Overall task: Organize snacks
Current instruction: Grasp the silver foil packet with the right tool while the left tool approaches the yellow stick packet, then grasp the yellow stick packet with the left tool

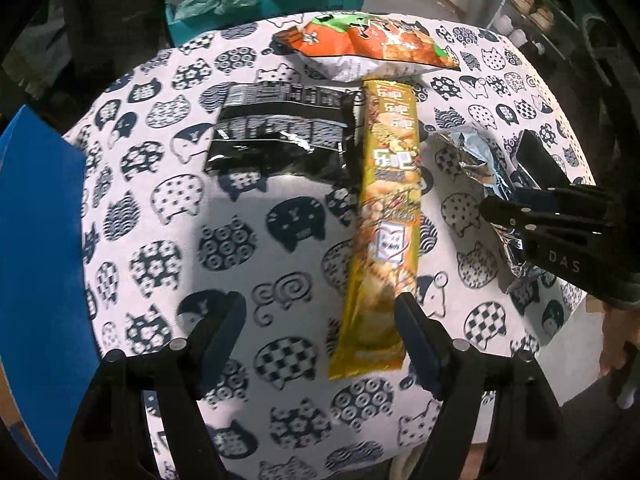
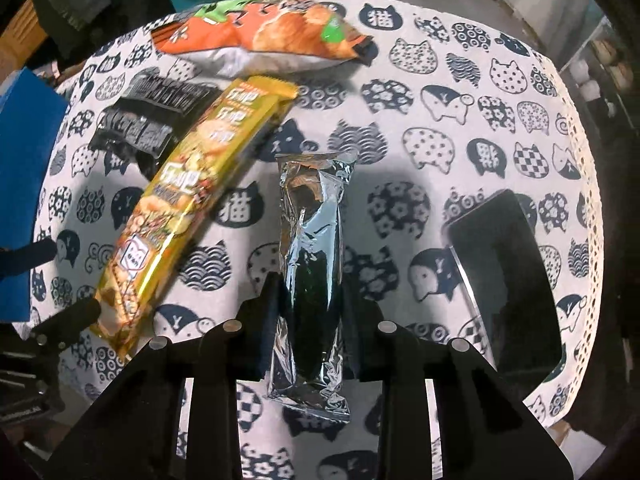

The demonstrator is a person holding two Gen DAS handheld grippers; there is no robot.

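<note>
Silver foil pack (image 2: 310, 264) clamped in right tongs (image 2: 310, 312); yellow packet (image 1: 390, 216) between wide left tongs (image 1: 320, 336); black tray (image 2: 508, 280) beside.

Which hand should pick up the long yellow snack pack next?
Left. Its tool is open right over the yellow pack's near end, while the right tool is shut on the silver packet.

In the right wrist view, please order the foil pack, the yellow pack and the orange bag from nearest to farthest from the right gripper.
1. Foil pack: between the jaws of the right gripper, gripped.
2. Yellow pack: to the left, lying slanted.
3. Orange bag: at the far edge of the table.
</note>
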